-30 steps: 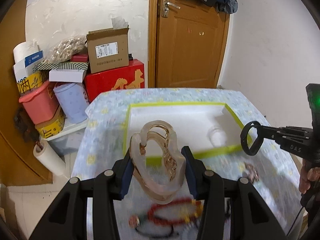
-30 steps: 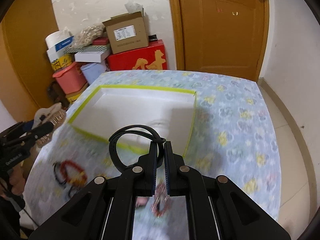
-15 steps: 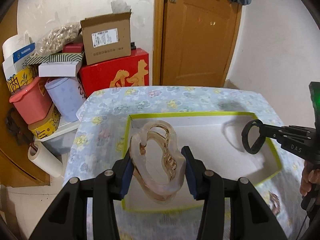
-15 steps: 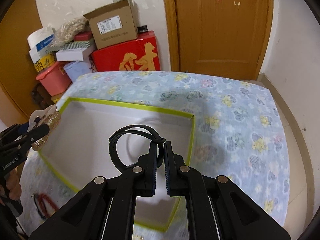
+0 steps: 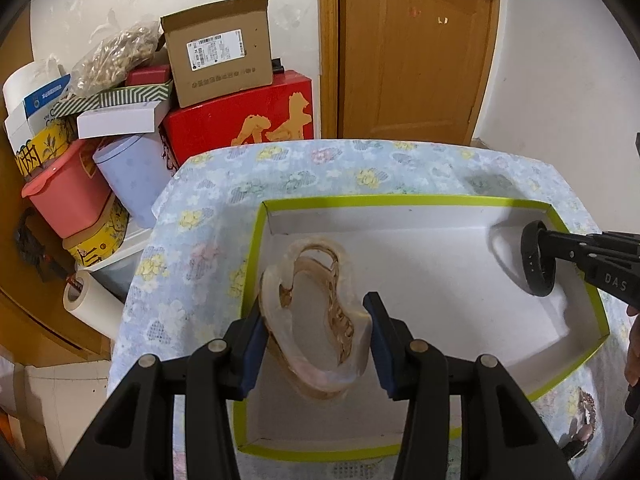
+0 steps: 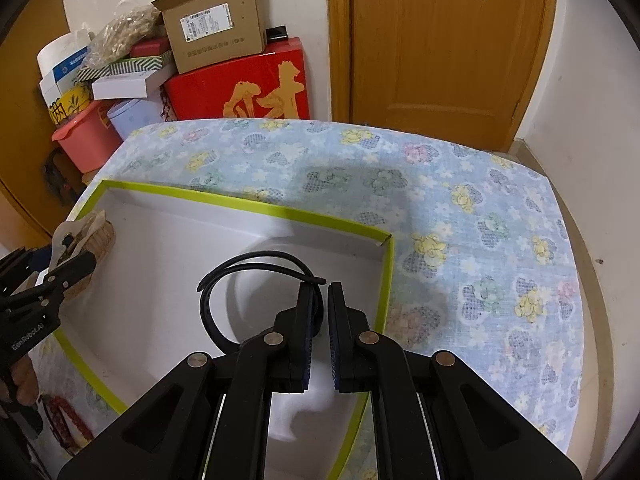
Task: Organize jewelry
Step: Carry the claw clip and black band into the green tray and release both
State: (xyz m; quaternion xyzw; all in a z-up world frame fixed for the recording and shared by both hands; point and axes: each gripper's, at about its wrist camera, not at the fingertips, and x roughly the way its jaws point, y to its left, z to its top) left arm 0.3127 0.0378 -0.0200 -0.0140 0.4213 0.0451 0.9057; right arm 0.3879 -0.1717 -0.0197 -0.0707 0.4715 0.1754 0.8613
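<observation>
A translucent beige hair claw clip hangs over the left half of a white box with a lime-green rim. My left gripper is shut on the clip, pads pressing its two sides. My right gripper is shut on a thin black band, whose loop sticks out to the left over the box's right part. In the left wrist view the black band and right gripper hover above the box's far right corner. The right wrist view shows the clip in the left gripper by the box's left wall.
The box lies on a table under a blue floral cloth. A red bead bracelet and another small piece lie on the cloth near the box. Stacked cartons and tubs stand behind the table, beside a wooden door.
Both grippers have moved forward and lower, from the loose jewellery at the near side to over the box. The clip and the band stayed gripped.
</observation>
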